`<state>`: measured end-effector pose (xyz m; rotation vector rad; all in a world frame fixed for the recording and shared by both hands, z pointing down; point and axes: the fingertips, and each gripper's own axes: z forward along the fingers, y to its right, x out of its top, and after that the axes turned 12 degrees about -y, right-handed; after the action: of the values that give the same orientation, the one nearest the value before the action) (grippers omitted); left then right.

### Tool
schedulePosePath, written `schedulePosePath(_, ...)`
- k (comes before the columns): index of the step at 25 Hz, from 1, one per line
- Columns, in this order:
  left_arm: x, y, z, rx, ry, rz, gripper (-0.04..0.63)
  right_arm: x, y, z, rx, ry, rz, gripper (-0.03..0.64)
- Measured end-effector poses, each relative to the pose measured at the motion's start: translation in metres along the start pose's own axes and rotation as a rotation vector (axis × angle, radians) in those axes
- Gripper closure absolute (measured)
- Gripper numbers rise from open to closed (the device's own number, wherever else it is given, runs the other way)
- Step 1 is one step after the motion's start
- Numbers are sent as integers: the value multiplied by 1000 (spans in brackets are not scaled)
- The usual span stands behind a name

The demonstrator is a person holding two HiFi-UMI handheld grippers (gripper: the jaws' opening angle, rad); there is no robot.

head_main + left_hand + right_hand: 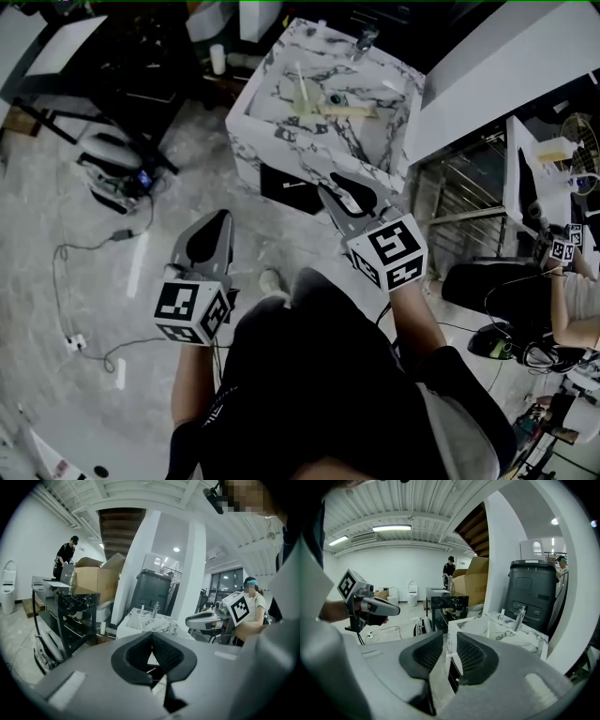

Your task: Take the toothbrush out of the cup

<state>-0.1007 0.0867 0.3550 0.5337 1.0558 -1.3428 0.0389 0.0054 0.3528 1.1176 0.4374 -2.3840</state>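
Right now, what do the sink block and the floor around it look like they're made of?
Sink block: white stone with dark grey veins and a smooth finish. It reads as marble, though it could be a marble-look slab.
Floor: pale grey with cloudy mottling and a slight sheen. Probably polished stone or tile; hard to say which.

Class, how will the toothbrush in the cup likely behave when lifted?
The toothbrush looks thin and straight, so probably light and stiff. It stands tall in a small cup, so a sideways pull might tip the cup.
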Motion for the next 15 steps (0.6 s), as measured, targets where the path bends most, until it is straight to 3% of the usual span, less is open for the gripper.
schedulePosePath(6,9,-21,18,5,5,-36,577,23,38,25,-48,-12,22,488)
schedulePosePath(15,49,-57,68,51,12,-66,575,52,107,88,-62,-54,-39,485)
